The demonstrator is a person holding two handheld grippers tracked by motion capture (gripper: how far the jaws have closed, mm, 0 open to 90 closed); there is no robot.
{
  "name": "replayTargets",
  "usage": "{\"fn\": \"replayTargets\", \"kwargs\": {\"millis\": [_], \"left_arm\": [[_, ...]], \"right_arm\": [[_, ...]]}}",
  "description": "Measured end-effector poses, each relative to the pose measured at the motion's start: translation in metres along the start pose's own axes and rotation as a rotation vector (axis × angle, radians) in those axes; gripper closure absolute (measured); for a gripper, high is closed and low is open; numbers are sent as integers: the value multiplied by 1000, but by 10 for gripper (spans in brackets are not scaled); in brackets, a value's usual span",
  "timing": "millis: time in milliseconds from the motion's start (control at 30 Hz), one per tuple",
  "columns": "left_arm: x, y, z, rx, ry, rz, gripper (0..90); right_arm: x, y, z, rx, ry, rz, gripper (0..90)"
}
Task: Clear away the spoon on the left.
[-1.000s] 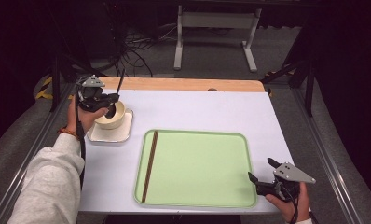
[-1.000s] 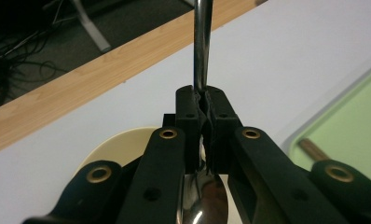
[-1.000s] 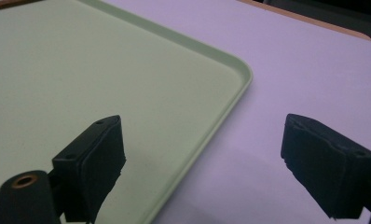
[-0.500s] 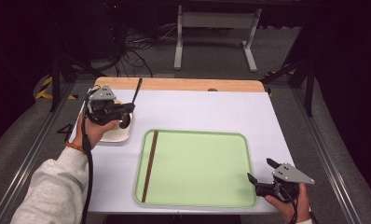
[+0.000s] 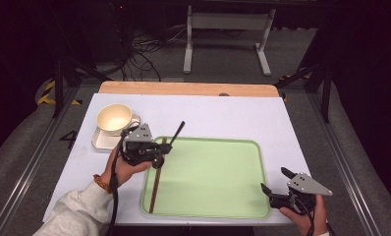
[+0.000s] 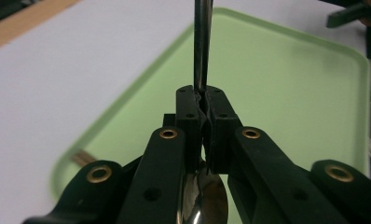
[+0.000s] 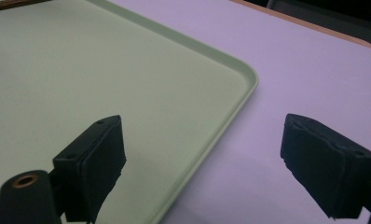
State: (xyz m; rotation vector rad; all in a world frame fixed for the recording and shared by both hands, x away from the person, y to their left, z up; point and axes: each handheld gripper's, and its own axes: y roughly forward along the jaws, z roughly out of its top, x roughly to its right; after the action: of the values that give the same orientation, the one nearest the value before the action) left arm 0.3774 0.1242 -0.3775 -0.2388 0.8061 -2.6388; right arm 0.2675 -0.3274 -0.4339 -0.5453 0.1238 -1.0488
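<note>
Since it belongs on the tray (image 5: pixel 208 169), I keep my left gripper (image 5: pixel 165 147) pinching the spoon (image 6: pixel 201 42) above its left edge; my right gripper (image 5: pixel 276 186) waits spread.

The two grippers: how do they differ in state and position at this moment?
The left gripper has its jaws shut on a spoon; the right gripper has its jaws open and empty. The left is over the green tray's left edge; the right is beside its right corner. Both have black jaws.
</note>
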Motion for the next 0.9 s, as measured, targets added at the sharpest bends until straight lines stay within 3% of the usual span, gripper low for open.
{"fn": "replayTargets", "kwargs": {"millis": [100, 167, 233, 400, 533, 600, 667, 700, 767, 800, 833, 900], "left_arm": [[12, 9, -5, -13, -3, -49, 862], [15, 13, -7, -27, 9, -47, 862], [22, 20, -13, -45, -14, -83, 862], [33, 30, -24, -91, -19, -102, 861], [40, 33, -34, -113, -76, -162, 861], [47, 35, -40, -146, -53, -144, 861], [50, 36, -44, -158, -68, -167, 860], [53, 38, -46, -178, -46, -155, 860], [54, 39, -47, -193, -45, -145, 859], [54, 41, -51, -188, -75, -167, 859], [56, 41, -53, -196, -69, -155, 859], [53, 43, -56, -206, -91, -167, 862]], "right_arm": [[0, -1, 0, 2, 0, -2, 141], [0, -1, 0, 2, -1, -3, 140], [0, -1, 0, 2, -3, -3, 140], [0, 0, 0, 2, -4, 1, 141], [0, 0, 1, 8, 10, 12, 141], [0, 0, 2, 17, 22, 20, 140], [0, 1, 2, 8, 13, 17, 140], [1, 1, 1, 11, 21, 21, 141], [1, 2, 0, -7, 3, 15, 139], [1, 2, 0, -7, 14, 14, 140], [2, 2, 0, 3, 32, 19, 140], [2, 3, 0, -4, 13, 21, 139]]}}
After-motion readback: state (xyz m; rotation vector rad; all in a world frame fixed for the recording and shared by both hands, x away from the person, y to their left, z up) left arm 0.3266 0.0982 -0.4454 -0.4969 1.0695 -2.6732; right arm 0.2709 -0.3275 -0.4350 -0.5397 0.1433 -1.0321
